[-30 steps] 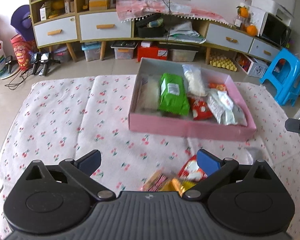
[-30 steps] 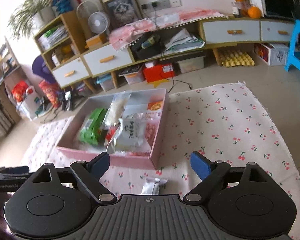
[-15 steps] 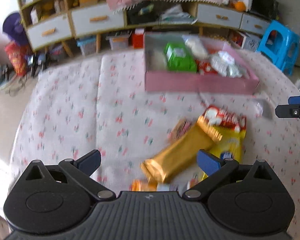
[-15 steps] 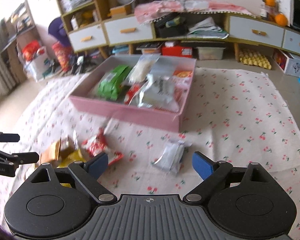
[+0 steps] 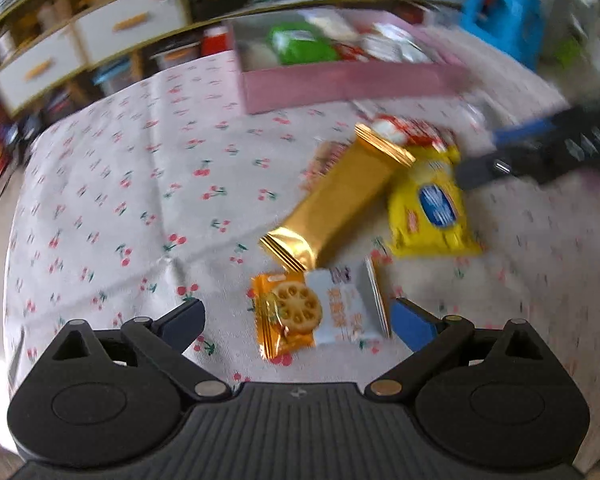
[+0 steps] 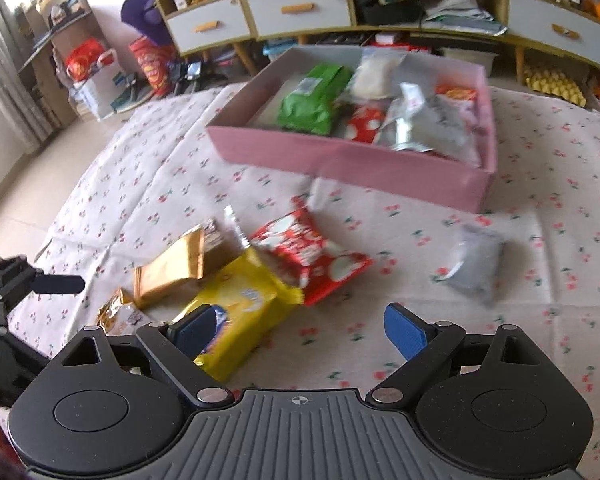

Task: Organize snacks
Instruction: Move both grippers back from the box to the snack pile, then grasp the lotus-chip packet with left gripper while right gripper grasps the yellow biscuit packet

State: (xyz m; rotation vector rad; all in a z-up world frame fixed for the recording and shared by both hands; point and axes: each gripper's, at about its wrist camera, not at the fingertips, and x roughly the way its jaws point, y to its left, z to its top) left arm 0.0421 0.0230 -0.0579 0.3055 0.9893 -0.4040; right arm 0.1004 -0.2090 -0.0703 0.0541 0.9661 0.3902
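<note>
snack packets (image 6: 260,276) before box (image 6: 356,164).

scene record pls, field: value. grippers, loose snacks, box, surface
left gripper: open, over the small orange-and-grey cookie packet, not gripping
right gripper: open, empty, left fingertip over the yellow bag
loose snacks: gold pack, yellow bag, red bag, cookie packet, grey packet lying apart to the right
overlaps: gold pack lies partly on yellow and red bags
box: pink box, open top, holds a green bag and other packets
surface: cherry-print cloth
</note>
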